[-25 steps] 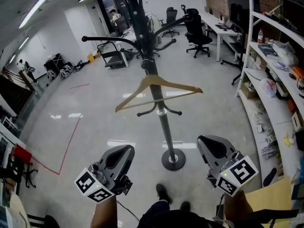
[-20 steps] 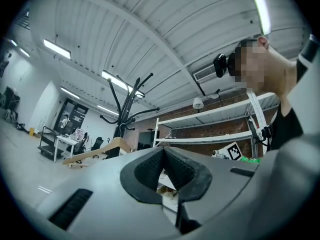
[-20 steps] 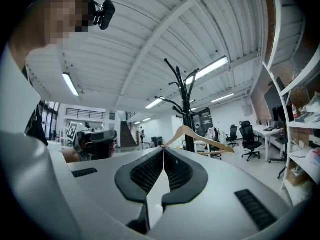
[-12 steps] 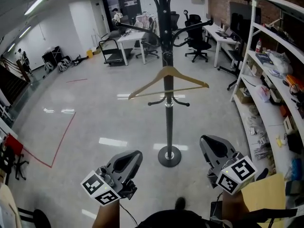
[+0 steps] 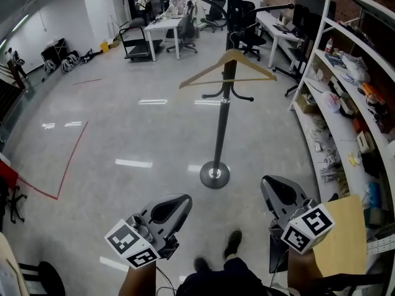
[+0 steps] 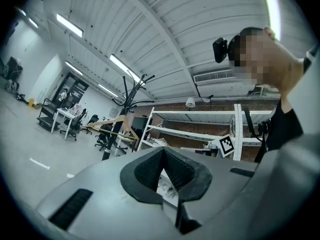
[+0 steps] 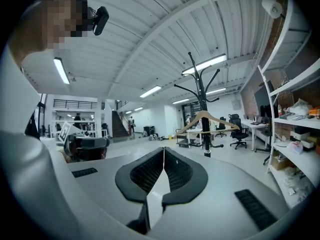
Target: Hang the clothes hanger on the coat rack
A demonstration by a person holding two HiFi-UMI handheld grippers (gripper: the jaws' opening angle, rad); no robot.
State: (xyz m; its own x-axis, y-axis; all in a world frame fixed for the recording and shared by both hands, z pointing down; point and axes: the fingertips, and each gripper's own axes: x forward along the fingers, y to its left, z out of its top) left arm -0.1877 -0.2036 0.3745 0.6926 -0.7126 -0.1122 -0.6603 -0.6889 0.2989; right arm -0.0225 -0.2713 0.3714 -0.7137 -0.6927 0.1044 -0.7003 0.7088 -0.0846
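I have both grippers low in front of me, and both are empty. The left gripper (image 5: 184,200) has its jaws pressed together with nothing between the ribbed pads, which its own view confirms (image 6: 162,153). The right gripper (image 5: 272,182) is likewise closed on nothing (image 7: 163,151). The wooden clothes hanger (image 5: 228,66) is already up on the coat rack (image 5: 220,134). Its peak sits against the dark pole, below the long upper arms and just above the short lower hooks, and its bar is roughly level. I cannot make out the hook itself. The rack's round base (image 5: 214,174) stands on the glossy floor (image 5: 123,134), well apart from both grippers. The white shelving (image 5: 345,97) runs along the floor's right edge. A red tape line (image 5: 66,162) lies toward the floor's left edge.
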